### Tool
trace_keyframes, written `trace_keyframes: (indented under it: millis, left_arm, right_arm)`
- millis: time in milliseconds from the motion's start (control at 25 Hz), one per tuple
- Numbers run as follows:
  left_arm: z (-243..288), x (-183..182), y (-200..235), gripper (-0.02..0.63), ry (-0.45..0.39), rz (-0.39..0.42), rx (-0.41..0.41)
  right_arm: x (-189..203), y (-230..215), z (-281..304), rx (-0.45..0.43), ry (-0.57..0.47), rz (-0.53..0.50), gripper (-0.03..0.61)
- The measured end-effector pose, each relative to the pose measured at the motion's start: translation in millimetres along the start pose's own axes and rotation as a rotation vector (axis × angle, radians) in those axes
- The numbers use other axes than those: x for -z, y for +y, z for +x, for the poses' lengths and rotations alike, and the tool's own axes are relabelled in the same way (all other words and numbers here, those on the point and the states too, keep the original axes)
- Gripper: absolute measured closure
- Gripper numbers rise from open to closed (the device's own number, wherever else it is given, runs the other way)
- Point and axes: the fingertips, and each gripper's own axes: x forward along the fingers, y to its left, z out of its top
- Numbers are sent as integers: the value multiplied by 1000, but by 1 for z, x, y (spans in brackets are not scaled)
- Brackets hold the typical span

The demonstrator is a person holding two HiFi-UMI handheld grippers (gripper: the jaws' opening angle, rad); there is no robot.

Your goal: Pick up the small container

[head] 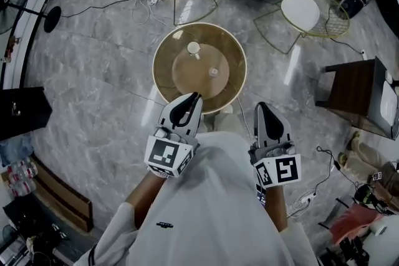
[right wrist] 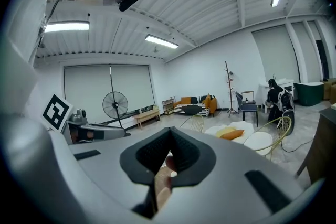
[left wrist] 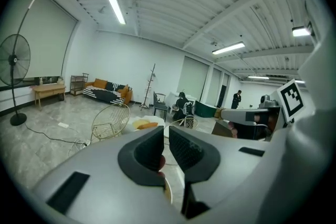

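Small container [head: 214, 71], pale and round, sits on round table [head: 167, 79].

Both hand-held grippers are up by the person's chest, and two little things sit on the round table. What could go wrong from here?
1. The left hand-held gripper and right hand-held gripper are both shut. Pushed forward like that, either would likely knock the small white round container away rather than grasp it.
2. A second small pale object stands close by on the round amber glass-topped table, so the wrong one might get bumped or taken.
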Motion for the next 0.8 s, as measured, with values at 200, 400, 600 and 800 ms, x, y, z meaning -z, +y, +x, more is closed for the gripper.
trace_keyframes:
  millis: [200, 400, 600, 800]
  left_arm:
    - [32, 14, 0, 592, 63, -5, -19]
    - [58, 45, 6, 586, 117, -1, -35]
    - [77, 74, 9, 508, 165, 8, -32]
    - [87, 104, 16, 463, 231, -16, -47]
  right_arm:
    - [6, -24, 18, -33, 50, 38, 571]
    - [34, -37, 36, -80, 116, 58, 571]
    - [64, -47, 50, -123, 175, 65, 571]
    - [88, -52, 63, -157, 226, 76, 571]
